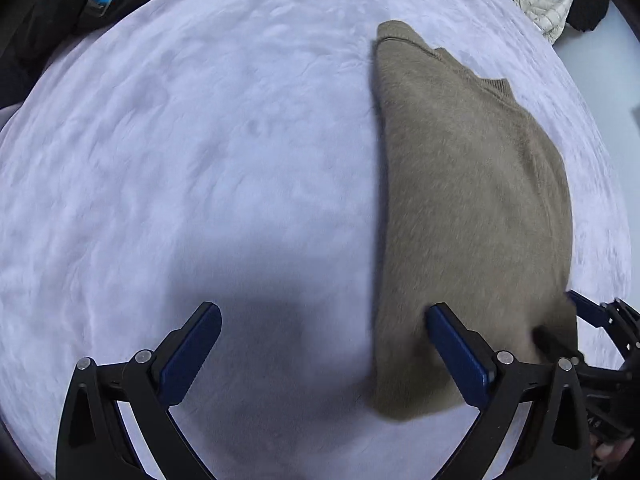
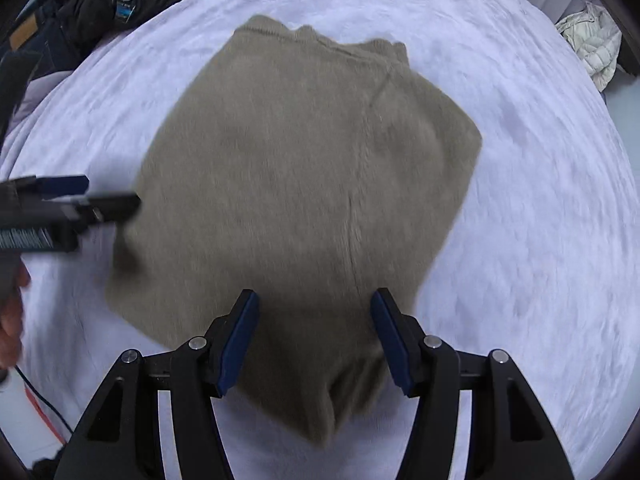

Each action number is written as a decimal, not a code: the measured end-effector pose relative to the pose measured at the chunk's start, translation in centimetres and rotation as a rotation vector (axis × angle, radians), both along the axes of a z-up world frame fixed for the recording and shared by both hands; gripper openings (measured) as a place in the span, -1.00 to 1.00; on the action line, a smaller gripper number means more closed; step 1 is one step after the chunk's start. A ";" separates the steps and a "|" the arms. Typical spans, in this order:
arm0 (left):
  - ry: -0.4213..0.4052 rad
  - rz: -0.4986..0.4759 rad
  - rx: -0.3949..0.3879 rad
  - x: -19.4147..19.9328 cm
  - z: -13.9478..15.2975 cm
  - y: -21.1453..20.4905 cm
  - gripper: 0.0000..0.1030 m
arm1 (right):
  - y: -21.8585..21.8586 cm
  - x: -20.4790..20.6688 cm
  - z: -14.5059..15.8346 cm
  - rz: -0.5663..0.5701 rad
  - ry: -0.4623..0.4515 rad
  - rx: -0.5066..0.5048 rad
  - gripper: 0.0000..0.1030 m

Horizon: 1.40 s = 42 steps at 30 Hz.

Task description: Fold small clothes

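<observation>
A folded tan knit sweater [image 2: 296, 184] lies flat on a white fluffy bedcover [image 2: 540, 220]. In the left wrist view the sweater [image 1: 472, 208] lies at the right. My left gripper [image 1: 324, 320] is open and empty above the bedcover [image 1: 180, 160]; its right finger [image 1: 456, 348] is over the sweater's left edge. My right gripper [image 2: 314, 312] is open and empty above the sweater's near edge. The left gripper [image 2: 104, 196] shows at the left of the right wrist view, beside the sweater's left edge. The right gripper's fingers [image 1: 588, 312] show at the right edge of the left wrist view.
Dark clothes [image 2: 100, 4] are piled at the bed's far left corner. A white quilted jacket [image 2: 592, 44] lies at the far right. A hand [image 2: 12, 312] holds the left gripper at the left edge.
</observation>
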<state>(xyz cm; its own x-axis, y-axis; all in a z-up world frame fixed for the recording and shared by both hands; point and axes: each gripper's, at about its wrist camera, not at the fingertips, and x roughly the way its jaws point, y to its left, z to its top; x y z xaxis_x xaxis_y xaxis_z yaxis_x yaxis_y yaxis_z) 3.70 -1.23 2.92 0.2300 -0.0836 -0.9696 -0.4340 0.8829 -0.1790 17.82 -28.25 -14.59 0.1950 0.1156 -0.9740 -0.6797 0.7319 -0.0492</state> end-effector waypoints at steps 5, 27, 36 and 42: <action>0.087 -0.055 0.061 -4.6 0.1 1.5 1.00 | -7.0 -1.0 1.4 -0.162 0.108 0.037 0.36; -0.039 -0.101 -0.257 10.0 -0.9 -4.1 -0.04 | -3.0 9.3 -4.6 -0.310 0.433 0.402 0.18; -0.072 -0.132 -0.193 6.2 4.4 -4.1 -0.22 | -0.7 6.1 1.3 -0.178 0.357 0.429 -0.17; -0.079 -0.132 -0.203 0.8 7.2 -2.8 -0.22 | 0.3 1.1 5.4 -0.136 0.319 0.426 -0.17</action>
